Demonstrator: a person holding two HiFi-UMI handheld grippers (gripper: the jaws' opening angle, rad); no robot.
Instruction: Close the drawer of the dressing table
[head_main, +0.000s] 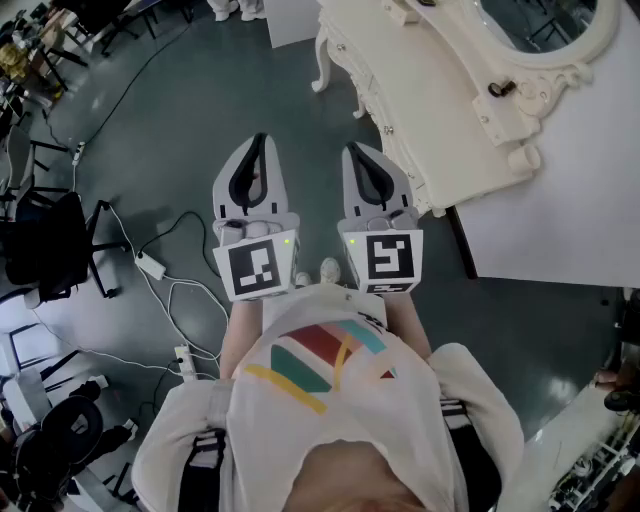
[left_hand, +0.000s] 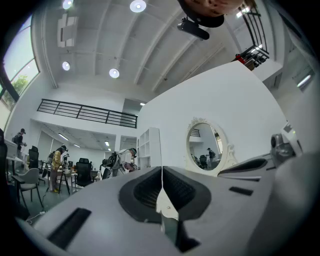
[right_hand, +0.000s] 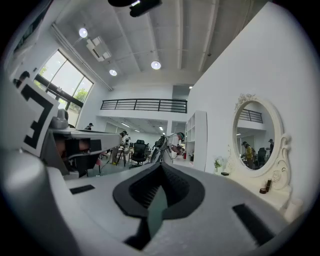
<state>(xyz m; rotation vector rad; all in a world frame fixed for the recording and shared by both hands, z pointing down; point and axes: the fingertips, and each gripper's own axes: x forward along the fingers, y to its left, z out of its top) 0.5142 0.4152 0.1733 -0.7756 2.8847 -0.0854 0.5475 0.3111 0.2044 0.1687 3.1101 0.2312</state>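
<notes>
- Both sets of jaws are clenched on nothing. The left gripper (left_hand: 161, 172) and right gripper (right_hand: 161, 169) are each shut tight, with only air beyond.
- My guess why: closing a drawer is a push, not a grab, so shut jaws make a decent blunt nose.
- They sit side by side near the person's chest, well apart from the dressing table (head_main: 400, 90), which is ahead and to the right.
- The head view shows that gap and the table's front with small knobs (head_main: 388, 130), but I can't pick out the open drawer.
- The gripper views only catch the oval mirror (right_hand: 252, 132) and a small dark bottle (right_hand: 267, 186) on the surface, no drawer fronts.
</notes>
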